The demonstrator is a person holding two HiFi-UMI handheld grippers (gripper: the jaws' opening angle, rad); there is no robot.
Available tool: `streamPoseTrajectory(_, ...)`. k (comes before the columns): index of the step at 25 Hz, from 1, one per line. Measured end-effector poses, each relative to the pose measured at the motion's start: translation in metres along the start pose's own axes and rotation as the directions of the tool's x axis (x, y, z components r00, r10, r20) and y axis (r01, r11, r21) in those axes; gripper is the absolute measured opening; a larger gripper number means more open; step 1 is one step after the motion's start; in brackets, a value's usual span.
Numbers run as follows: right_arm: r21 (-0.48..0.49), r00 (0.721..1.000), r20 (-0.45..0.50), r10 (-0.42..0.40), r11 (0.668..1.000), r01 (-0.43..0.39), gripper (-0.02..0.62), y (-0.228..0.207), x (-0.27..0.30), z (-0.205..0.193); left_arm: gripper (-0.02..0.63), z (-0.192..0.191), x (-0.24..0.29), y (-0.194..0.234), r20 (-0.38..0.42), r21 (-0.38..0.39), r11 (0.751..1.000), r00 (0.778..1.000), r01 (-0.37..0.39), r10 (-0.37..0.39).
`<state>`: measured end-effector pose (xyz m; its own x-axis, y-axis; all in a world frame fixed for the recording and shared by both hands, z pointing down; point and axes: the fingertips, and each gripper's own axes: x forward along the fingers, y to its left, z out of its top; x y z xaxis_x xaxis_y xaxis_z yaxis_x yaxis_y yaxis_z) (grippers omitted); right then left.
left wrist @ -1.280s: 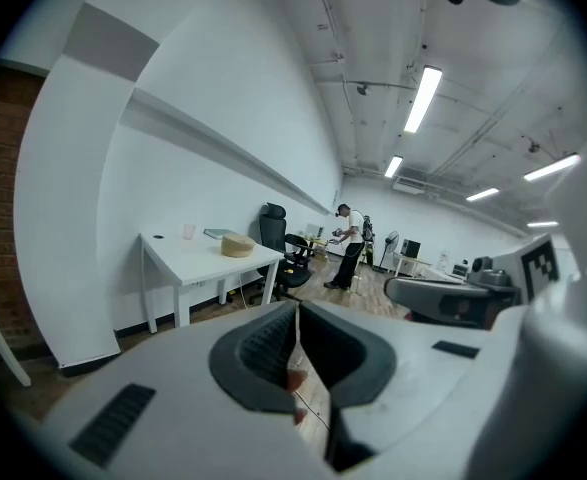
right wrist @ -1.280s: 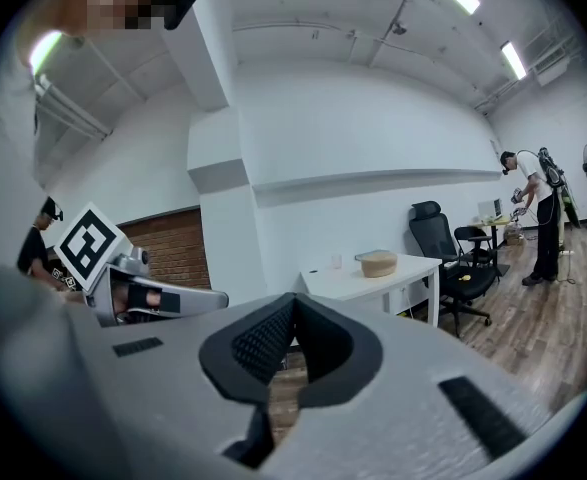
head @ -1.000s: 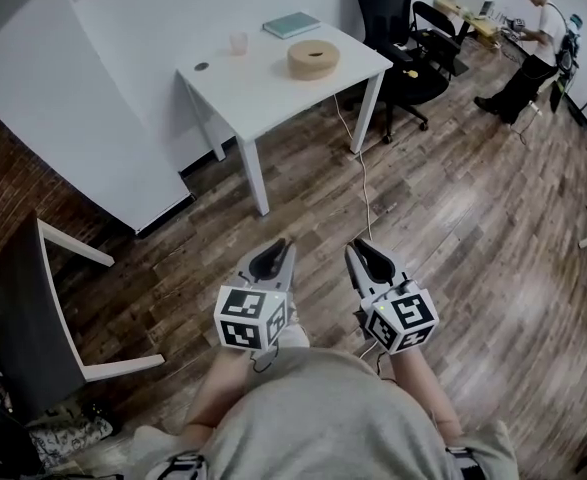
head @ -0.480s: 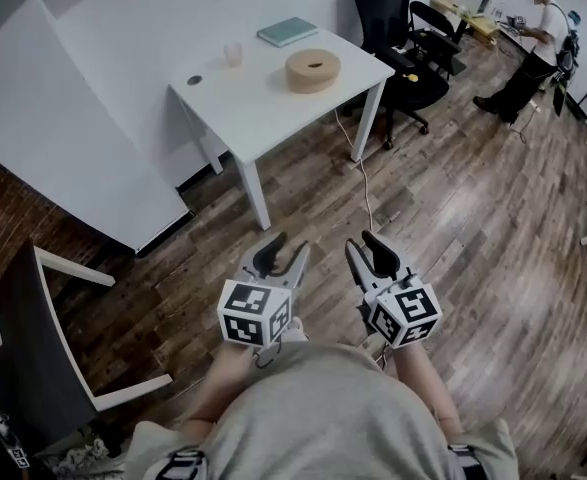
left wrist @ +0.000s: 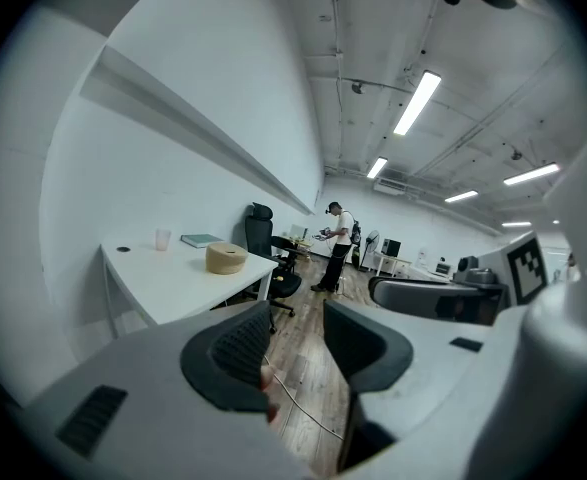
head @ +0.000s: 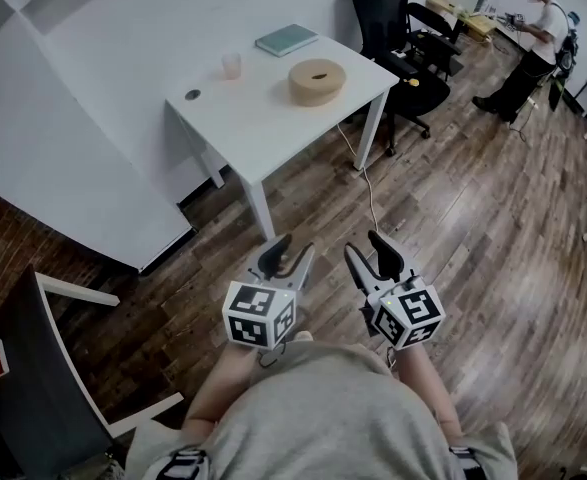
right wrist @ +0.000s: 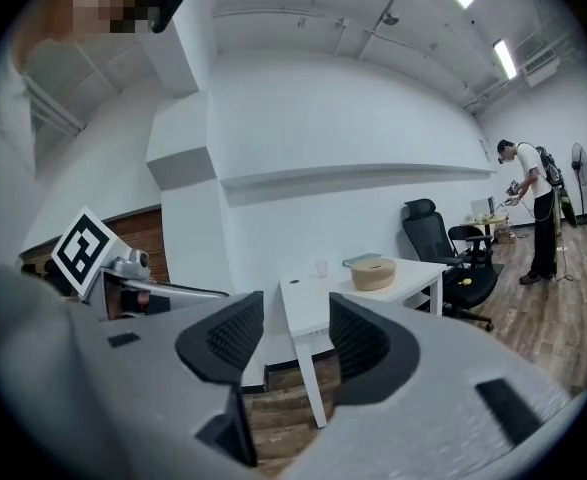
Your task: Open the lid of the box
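Facing the white table (head: 263, 118) from well back – the round tan box (head: 316, 83) sits on it, lid (head: 316, 70) seemingly on – the person carries 2 empty grippers, left gripper (head: 288, 256) jaws apart, right gripper (head: 371, 256) jaws opening, probably readying for the lid.

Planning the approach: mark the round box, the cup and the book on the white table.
round box (head: 317, 82), head view, front rim of its top.
cup (head: 232, 66), head view, its side.
book (head: 286, 39), head view, middle of its cover.

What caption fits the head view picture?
Left gripper and right gripper, its fingers opening, both empty, face a white table holding a round box.
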<state>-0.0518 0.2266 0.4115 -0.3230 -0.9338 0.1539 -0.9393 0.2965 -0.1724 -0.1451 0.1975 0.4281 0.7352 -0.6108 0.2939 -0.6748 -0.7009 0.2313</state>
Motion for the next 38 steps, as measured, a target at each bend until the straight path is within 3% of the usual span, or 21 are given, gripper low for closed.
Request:
streamPoseTrajectory(16,0.019,1.0,-0.009,0.012,1.0,-0.012,0.222,-0.029,0.057,-0.009,0.176,0.003,0.048,0.04,0.002,-0.009,1.0,1.0,-0.004,0.004)
streamPoseTrajectory(38,-0.067,0.988,-0.032,0.153,0.986,-0.154,0.222,-0.204,0.238,0.075,0.193,0.105,0.258,0.122,0.039,-0.057,0.988,0.989,-0.141,0.143)
